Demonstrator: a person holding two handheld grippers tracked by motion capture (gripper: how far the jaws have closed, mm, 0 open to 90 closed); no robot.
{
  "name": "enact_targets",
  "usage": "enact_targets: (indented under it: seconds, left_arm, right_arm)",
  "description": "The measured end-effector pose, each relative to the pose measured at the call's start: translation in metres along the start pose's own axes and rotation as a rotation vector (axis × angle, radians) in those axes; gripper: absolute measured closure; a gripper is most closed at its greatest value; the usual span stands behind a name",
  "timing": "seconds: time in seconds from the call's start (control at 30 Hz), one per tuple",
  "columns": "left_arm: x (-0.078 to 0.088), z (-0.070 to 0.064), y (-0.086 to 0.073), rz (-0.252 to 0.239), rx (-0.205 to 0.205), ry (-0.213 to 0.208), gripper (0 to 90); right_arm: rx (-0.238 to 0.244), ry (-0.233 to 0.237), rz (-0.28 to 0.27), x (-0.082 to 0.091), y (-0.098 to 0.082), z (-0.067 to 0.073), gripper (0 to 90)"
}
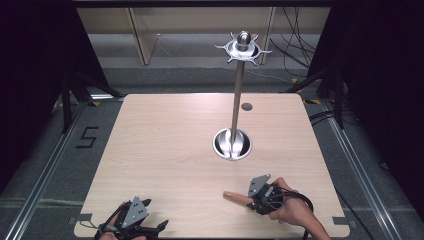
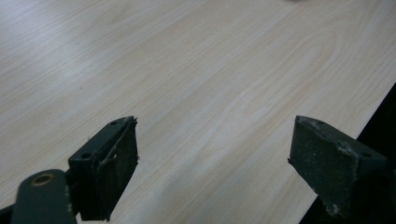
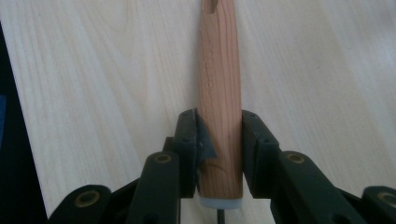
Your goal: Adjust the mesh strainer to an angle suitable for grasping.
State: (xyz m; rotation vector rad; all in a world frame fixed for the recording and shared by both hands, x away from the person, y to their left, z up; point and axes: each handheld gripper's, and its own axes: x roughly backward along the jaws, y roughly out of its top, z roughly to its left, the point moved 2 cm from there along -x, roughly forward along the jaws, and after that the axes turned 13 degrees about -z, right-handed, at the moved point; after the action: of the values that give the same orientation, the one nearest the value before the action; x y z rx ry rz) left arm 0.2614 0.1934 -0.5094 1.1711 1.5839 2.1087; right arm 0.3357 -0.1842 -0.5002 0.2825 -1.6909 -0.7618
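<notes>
You're facing a light wooden table (image 1: 165,150) on grey carpet (image 1: 45,150). At twelve o'clock beyond it stands pale wooden furniture (image 1: 145,35) (legs and panels only). Black curtains (image 1: 30,60) close in at nine and three o'clock, with loose cables (image 1: 295,45) at one o'clock and metal floor rails (image 1: 40,180) alongside.

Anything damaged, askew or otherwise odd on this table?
One small thing: the pad lining on the right hand-held gripper is torn, a flap curling against the wooden handle it clamps. The metal stand is upright; nothing spilled on the table.
</notes>
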Motion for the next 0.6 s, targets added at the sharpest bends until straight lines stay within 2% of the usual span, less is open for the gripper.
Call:
enact_targets:
  seconds: [0.03,0.07,0.1,0.13,0.17,0.2,0.27,0.3,0.33,0.37,0.4,0.43,0.47,0.5,0.53,0.57,0.6]
  left_arm:
    - [0.000,-0.001,0.000,0.000,0.014,-0.004,14.8]
    - [0.001,-0.001,0.000,0.000,0.010,-0.005,14.8]
    - [0.000,0.001,0.000,-0.002,-0.020,-0.008,14.8]
    - [0.000,0.000,0.000,0.005,0.003,-0.002,14.8]
    - [0.000,-0.002,0.000,-0.002,0.021,-0.001,14.8]
    - [0.000,-0.002,0.000,-0.002,0.021,-0.001,14.8]
    - [0.000,0.000,0.000,-0.004,-0.017,-0.010,14.8]
    - [0.000,0.001,0.000,-0.002,-0.020,-0.007,14.8]
    - [0.000,0.000,0.000,0.002,-0.003,-0.003,14.7]
    - [0.000,0.000,0.000,-0.005,0.004,0.002,14.8]
    - [0.001,0.001,0.000,0.001,-0.015,0.008,14.8]
    - [0.000,0.001,0.001,-0.005,-0.016,0.004,14.8]
    - [0.000,0.001,0.000,-0.002,-0.020,-0.001,14.8]
    - [0.000,-0.001,0.000,0.000,0.008,0.004,14.8]
    - [0.000,0.001,0.000,0.001,-0.006,0.008,14.8]
    - [0.000,0.000,0.000,-0.005,0.003,0.010,14.8]
    - [0.000,-0.001,0.000,-0.007,0.010,0.010,14.8]
  right_arm:
    - [-0.002,-0.025,-0.013,0.005,0.002,-0.001,71.3]
    - [-0.004,-0.030,-0.032,0.007,0.003,-0.002,71.3]
    - [-0.004,-0.030,-0.032,0.007,0.003,-0.002,71.3]
    - [-0.013,-0.036,-0.046,0.010,0.004,-0.003,71.3]
    - [-0.023,-0.064,-0.082,0.015,0.005,-0.005,71.4]
    - [-0.023,-0.064,-0.082,0.015,0.005,-0.005,71.4]
    - [-0.041,-0.066,-0.106,0.020,0.005,-0.007,71.4]
    - [-0.048,-0.069,-0.114,0.023,0.005,-0.009,71.4]
    - [-0.086,-0.089,-0.117,0.026,0.005,-0.009,71.4]
    - [-0.102,-0.107,-0.122,0.029,0.005,-0.009,71.4]
    - [-0.120,-0.112,-0.135,0.031,0.005,-0.009,71.5]
    - [-0.121,-0.117,-0.142,0.033,0.006,-0.010,71.5]
    - [-0.127,-0.125,-0.159,0.036,0.006,-0.011,71.5]
    - [-0.124,-0.122,-0.174,0.038,0.006,-0.013,71.5]
    - [-0.151,-0.125,-0.242,0.043,0.008,-0.015,71.5]
    - [-0.151,-0.125,-0.242,0.043,0.008,-0.015,71.5]
    - [-0.174,-0.114,-0.268,0.046,0.009,-0.017,71.5]
